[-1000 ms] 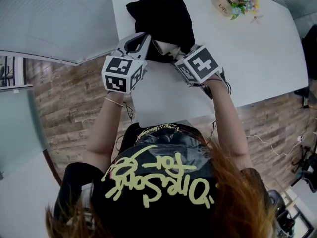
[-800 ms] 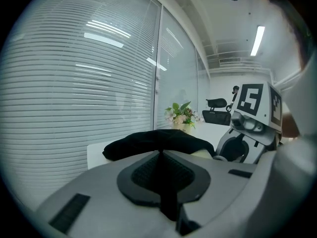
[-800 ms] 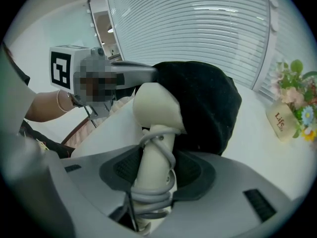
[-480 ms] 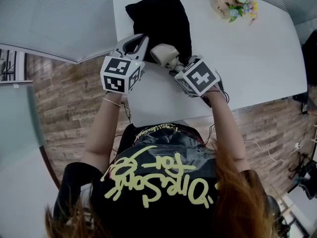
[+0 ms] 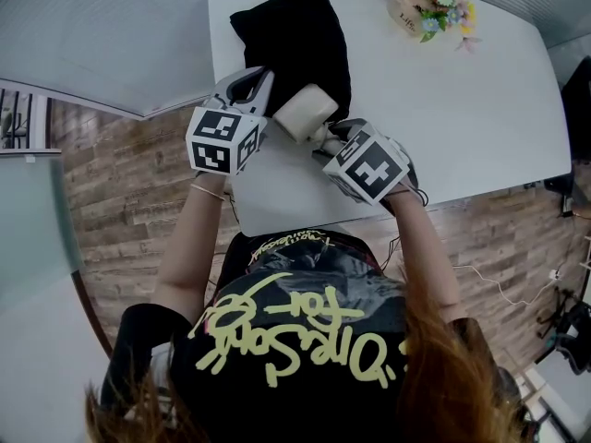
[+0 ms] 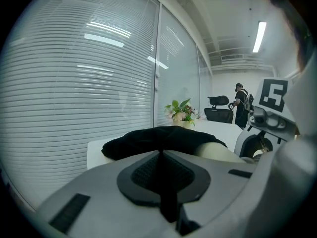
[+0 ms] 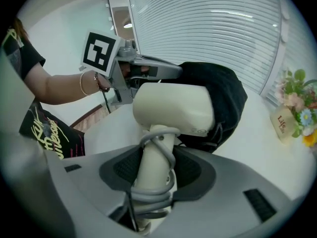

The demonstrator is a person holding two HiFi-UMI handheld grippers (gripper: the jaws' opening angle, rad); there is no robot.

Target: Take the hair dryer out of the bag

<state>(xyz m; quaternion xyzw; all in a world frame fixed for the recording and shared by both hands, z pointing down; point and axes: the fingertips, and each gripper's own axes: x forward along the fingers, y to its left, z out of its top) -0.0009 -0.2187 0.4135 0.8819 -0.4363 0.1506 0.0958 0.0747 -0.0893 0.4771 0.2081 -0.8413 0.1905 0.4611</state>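
Note:
A black cloth bag (image 5: 295,35) lies on the white table (image 5: 462,109). My right gripper (image 5: 331,141) is shut on the handle of the cream hair dryer (image 5: 305,111), whose grey cord is wound round that handle. In the right gripper view the hair dryer (image 7: 173,110) stands between the pads of my right gripper (image 7: 157,165), its head just outside the mouth of the bag (image 7: 223,98). My left gripper (image 5: 265,79) is shut at the bag's near edge, pinching the fabric. In the left gripper view the bag (image 6: 158,138) lies right behind its closed tips (image 6: 161,155).
A small pot of flowers (image 5: 429,3) stands at the table's far right. The table's near edge runs just under my grippers, with wooden floor beyond it. Window blinds line the left side. A person (image 6: 241,108) and an office chair (image 6: 218,108) are far off.
My right gripper has drawn the hair dryer back toward the person, and its head has come out of the bag's mouth. The left gripper has stayed in place.

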